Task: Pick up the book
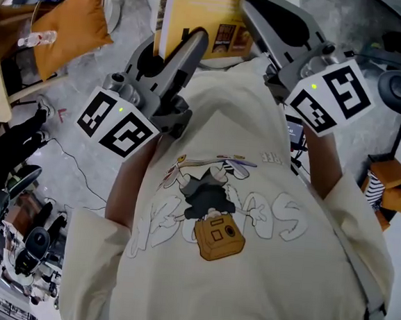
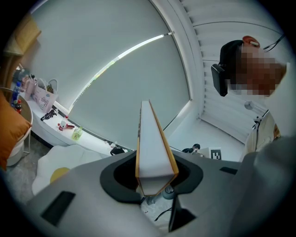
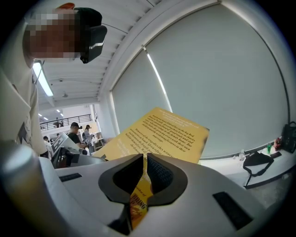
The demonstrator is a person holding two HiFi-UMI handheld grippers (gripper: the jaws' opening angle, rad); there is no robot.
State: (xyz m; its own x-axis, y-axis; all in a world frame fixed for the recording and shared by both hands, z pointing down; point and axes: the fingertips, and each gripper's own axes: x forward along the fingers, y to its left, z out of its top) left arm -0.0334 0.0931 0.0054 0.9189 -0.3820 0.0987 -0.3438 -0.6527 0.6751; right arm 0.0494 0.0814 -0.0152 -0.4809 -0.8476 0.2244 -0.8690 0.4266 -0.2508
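Ref. landmark: the book (image 1: 199, 13); all positions below are given rel. to it. In both gripper views the pale window blind (image 2: 106, 60) fills the bkgd behind the book. In the head view your cream T-shirt (image 1: 248, 250) w/ a cartoon print takes up the frame below the book. The book itself is off any surface, held up in front of your chest between the two tools, yellow cover w/ dark print facing up toward the camera. The left gripper (image 1: 183, 39) sits at the book's lower left edge. In its own view the jaws are clamped on the full thickness of the book, white page block w/ an orange-yellow cover on each side wedged between the pads. The right gripper (image 1: 249, 3) sits at the book's right edge. In its own view the jaws are nearly together, pinching only a thin yellow part of the book, w/ the printed cover fanning out beyond them. An orange cushion (image 1: 73, 23) lies well apart to the book's left. A small clear bottle (image 1: 37, 38) lies just beside that cushion, farther left of the book.
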